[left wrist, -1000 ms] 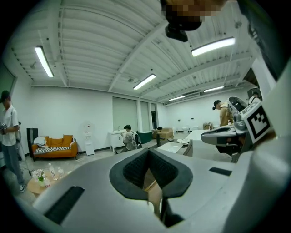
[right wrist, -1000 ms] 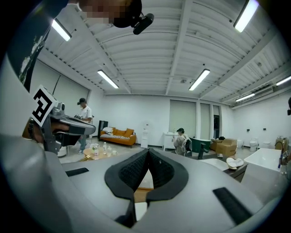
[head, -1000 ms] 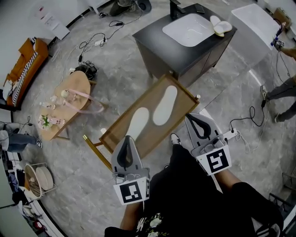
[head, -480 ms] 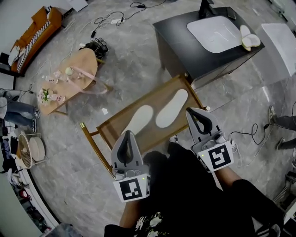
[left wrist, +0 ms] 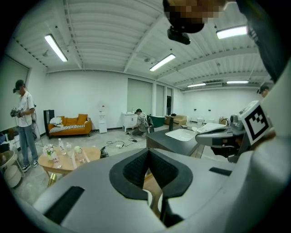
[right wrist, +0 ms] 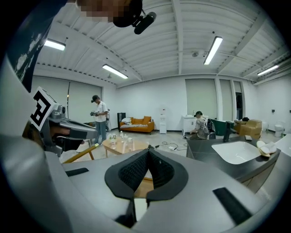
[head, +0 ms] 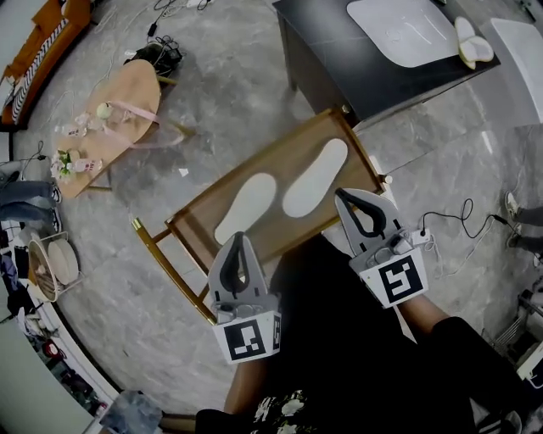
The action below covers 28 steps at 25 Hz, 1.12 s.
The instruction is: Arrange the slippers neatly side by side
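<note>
Two pale slippers [head: 472,42] lie together on the dark cabinet [head: 331,51] at the top right, beside its white basin [head: 407,25]; they also show at the far right of the right gripper view as slippers [right wrist: 268,147]. A low wooden table [head: 195,233] carries two white foot-shaped marks [head: 246,208] [head: 316,178]. My left gripper [head: 238,238] is shut and empty over the table's near edge. My right gripper [head: 341,196] is shut and empty at the table's near right corner. Both sets of jaws meet in the gripper views, left gripper [left wrist: 148,151] and right gripper [right wrist: 148,150].
A round wooden side table [head: 127,93] with bottles and flowers stands at the left. Cables [head: 462,225] and a power strip lie on the floor at the right. An orange sofa [head: 38,47] sits far left. A person [left wrist: 25,125] stands by it; another crouches at the back.
Both grippers have sunk and edged forward toward the wooden table's near edge, still shut. The head view has swung, so the cabinet and the slippers sit closer to the top right corner.
</note>
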{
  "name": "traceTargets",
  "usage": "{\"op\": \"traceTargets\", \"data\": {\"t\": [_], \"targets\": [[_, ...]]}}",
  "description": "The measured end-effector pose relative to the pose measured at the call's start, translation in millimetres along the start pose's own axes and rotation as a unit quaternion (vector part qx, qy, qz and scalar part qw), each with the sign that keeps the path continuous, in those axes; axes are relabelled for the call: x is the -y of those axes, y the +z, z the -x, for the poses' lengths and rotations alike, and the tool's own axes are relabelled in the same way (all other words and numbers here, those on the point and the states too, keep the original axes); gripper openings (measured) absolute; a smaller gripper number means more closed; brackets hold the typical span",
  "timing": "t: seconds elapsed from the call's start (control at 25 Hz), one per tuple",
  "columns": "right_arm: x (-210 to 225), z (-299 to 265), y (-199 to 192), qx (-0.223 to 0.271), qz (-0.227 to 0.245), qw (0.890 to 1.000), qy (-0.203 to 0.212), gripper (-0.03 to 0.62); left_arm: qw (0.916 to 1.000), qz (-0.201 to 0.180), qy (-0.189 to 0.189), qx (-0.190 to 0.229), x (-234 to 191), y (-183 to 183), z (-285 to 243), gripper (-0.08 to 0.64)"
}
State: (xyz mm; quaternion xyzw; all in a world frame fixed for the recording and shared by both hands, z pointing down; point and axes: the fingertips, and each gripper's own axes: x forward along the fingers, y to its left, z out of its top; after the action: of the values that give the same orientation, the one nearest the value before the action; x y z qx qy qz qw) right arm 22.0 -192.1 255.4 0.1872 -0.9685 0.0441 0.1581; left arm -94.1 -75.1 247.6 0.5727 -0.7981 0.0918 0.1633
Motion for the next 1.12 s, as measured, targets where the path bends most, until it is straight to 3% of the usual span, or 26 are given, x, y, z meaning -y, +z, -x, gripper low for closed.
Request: {"op": "traceTargets", "data": {"t": [0.24, 0.28, 0.4, 0.52, 0.6, 0.68, 0.76, 0.84, 1.0, 1.12], "targets": [[8.4, -12.0, -40.5, -0.036, -0.009, 0.999, -0.011, -0.002, 0.9954, 0.003, -0.078, -0.054, 22.1, -48.6, -49.3, 0.009], [10.9, -13.9, -49.6, -0.044, -0.017, 0.999, -0.015, -0.002, 0.9939, 0.008, -0.088, -0.067, 25.7, -58.2, -57.4, 0.073], [17.6, -19.5, -71.6, -0.061, -0.014, 0.998, -0.016, -0.002, 0.9890, 0.030, -0.107, -0.098, 38.6, -88.7, -75.5, 0.095], [12.7, -35.0, -90.8, -0.070, 0.046, 0.996, 0.027, -0.002, 0.9830, 0.045, -0.119, -0.133, 47.6, -120.2, -81.2, 0.095], [3.7, -47.3, -106.2, -0.083, 0.090, 0.988, 0.096, 0.000, 0.9784, 0.060, -0.126, -0.152, 57.0, -138.2, -78.9, 0.095], [-6.9, -58.0, -122.8, -0.105, 0.122, 0.969, 0.187, 0.003, 0.9740, 0.079, -0.128, -0.170, 67.1, -152.0, -72.8, 0.095], [-16.5, -72.4, -139.1, -0.131, 0.139, 0.945, 0.264, 0.089, 0.9709, 0.086, -0.124, -0.185, 67.2, -163.7, -68.6, 0.095], [-23.7, -87.0, -154.6, -0.167, 0.152, 0.918, 0.326, 0.116, 0.9693, 0.089, -0.114, -0.199, 59.9, -174.6, -67.5, 0.097], [-29.0, -106.4, -178.6, -0.246, 0.209, 0.842, 0.431, 0.126, 0.9665, 0.103, -0.097, -0.214, 48.7, -188.9, -73.3, 0.103], [-32.0, -117.9, -193.3, -0.290, 0.232, 0.794, 0.481, 0.117, 0.9635, 0.118, -0.098, -0.219, 50.8, -197.7, -78.2, 0.118]]}}
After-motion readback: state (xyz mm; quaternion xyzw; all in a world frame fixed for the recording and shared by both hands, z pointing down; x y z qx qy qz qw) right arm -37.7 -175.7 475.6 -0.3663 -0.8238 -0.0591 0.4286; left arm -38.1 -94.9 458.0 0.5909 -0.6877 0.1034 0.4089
